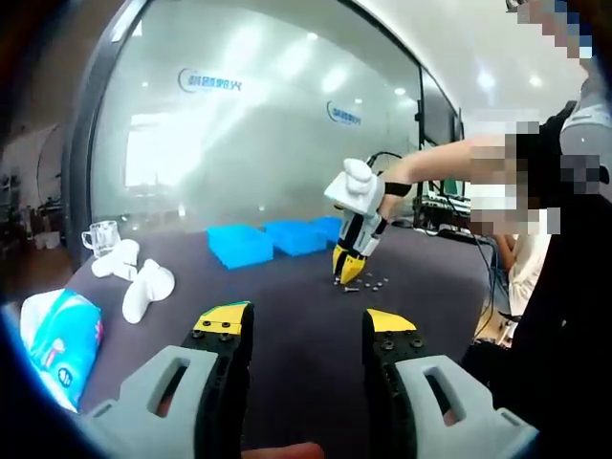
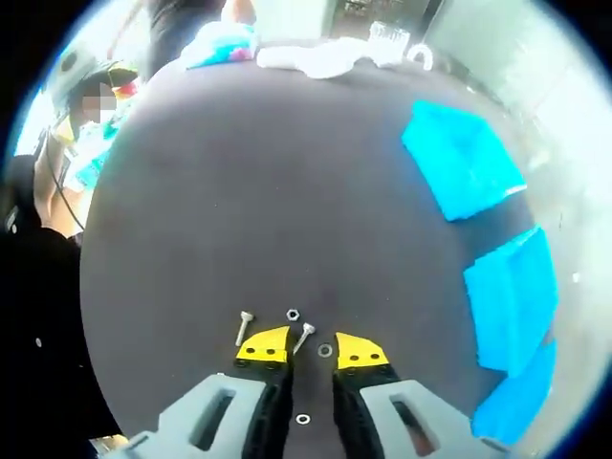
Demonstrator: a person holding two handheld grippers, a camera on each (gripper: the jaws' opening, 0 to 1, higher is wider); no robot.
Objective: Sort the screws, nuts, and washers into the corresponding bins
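- Dark table (image 2: 239, 191): big round top, hardware lying near its edge.
- Blue bins (image 2: 464, 172): three in a row, running 1 to 5 o'clock in right gripper view; in left gripper view they sit at 12, behind the right gripper.
- Right gripper (image 2: 311, 352): tips down just above the table, jaws narrow, nothing held. A washer (image 2: 325, 351) lies between the tips.
- Left gripper (image 1: 306, 330): hovering, jaws wide, nothing held.
- Screw (image 2: 303, 337): just beside left jaw tip, long axis abt 1–7 o'clock, head at 1.
- 2nd screw (image 2: 245, 326): near it at 9, nearly upright in view, head at 12.
- Nut (image 2: 293, 314): small, btwn the screw heads.
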